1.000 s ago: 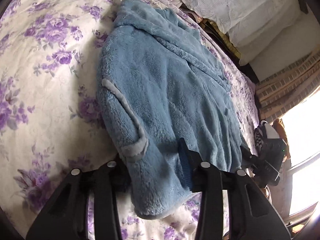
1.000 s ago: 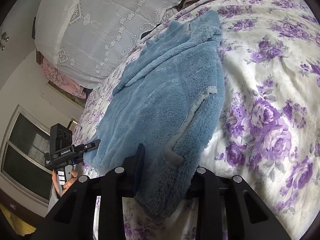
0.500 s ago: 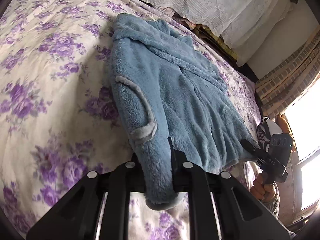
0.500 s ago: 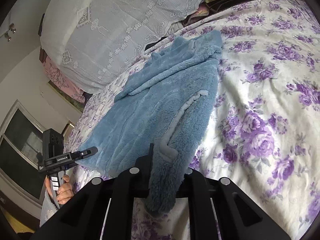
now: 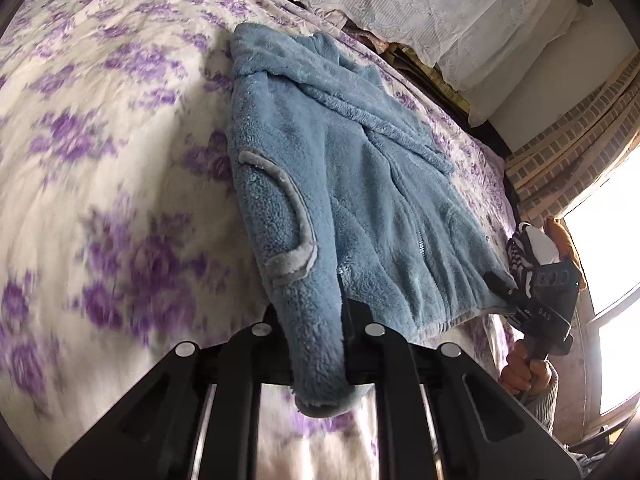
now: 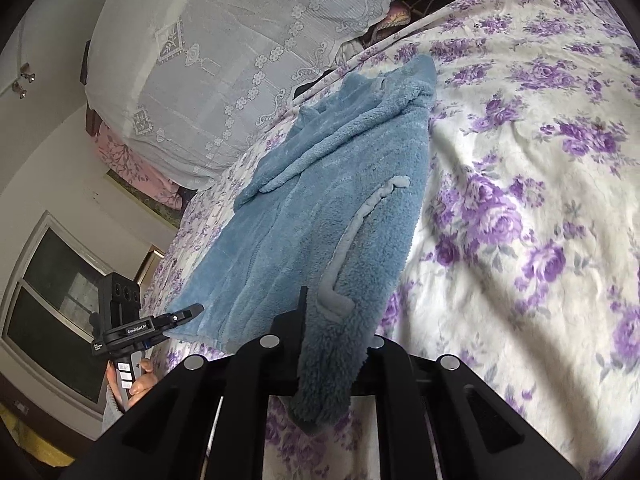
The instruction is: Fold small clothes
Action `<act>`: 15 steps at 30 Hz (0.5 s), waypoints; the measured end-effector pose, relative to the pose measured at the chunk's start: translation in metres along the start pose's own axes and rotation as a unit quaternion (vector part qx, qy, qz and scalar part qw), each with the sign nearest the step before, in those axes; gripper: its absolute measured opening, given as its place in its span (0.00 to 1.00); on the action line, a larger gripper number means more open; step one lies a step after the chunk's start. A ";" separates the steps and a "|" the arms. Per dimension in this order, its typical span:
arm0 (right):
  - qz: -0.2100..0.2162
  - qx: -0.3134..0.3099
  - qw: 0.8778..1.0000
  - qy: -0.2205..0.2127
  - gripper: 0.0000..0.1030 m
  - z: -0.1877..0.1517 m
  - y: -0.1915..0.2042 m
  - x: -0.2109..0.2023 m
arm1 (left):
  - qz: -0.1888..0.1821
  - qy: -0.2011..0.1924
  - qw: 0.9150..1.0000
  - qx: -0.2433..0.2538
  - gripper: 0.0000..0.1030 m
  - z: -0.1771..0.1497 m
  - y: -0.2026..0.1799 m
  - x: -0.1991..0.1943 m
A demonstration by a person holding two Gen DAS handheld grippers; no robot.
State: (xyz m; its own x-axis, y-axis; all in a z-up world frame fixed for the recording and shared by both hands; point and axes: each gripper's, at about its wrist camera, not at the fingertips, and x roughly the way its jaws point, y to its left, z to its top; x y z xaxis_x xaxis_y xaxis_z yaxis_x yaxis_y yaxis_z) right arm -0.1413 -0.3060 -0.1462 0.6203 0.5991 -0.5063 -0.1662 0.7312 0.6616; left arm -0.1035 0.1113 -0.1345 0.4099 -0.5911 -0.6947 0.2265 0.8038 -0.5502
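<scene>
A light blue fleece jacket (image 5: pixel 340 160) (image 6: pixel 320 208) lies front up on a floral bedspread (image 5: pixel 100 140) (image 6: pixel 520 200), collar towards the pillows. My left gripper (image 5: pixel 312 312) is shut on one bottom hem corner, just below a grey-trimmed pocket (image 5: pixel 296 232). The fabric bunches and hangs between its fingers. My right gripper (image 6: pixel 336 320) is shut on the opposite hem corner beside the other pocket (image 6: pixel 352 236). Each view shows the other gripper pinching its corner: the right gripper (image 5: pixel 500 284) and the left gripper (image 6: pixel 192 312). The hem edge is raised slightly off the bed.
White lace-covered pillows (image 5: pixel 460 12) (image 6: pixel 224 52) are stacked at the head of the bed. A bright window (image 5: pixel 612 260) and patterned curtain stand beyond one side, a darker window (image 6: pixel 52 300) beyond the other. A person's hand (image 5: pixel 524 372) (image 6: pixel 136 380) grips each handle.
Both grippers went from open around the hem corners to shut on them. The pinched corners have lifted a little and the jacket sits farther off in both views.
</scene>
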 end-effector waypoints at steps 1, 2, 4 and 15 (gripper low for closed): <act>0.003 0.000 1.000 0.000 0.11 -0.002 0.001 -0.002 | -0.002 -0.001 1.000 0.001 0.11 -0.003 -0.001 -0.002; 0.006 -0.001 1.000 0.001 0.11 -0.005 0.001 -0.005 | -0.004 -0.002 1.000 0.003 0.11 -0.006 -0.002 -0.005; 0.010 -0.004 1.000 0.004 0.11 -0.012 0.003 -0.012 | -0.008 -0.003 1.000 0.008 0.11 -0.016 -0.003 -0.013; 0.012 -0.003 1.000 0.023 0.11 -0.021 0.007 -0.019 | 0.009 0.021 1.000 0.018 0.12 -0.021 -0.009 -0.008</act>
State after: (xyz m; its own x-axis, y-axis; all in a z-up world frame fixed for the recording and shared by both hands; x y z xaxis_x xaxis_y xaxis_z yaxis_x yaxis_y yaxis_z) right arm -0.1700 -0.3049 -0.1433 0.5796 0.6311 -0.5155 -0.1858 0.7183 0.6705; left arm -0.1277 0.1074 -0.1340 0.3775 -0.5775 -0.7239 0.2517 0.8163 -0.5199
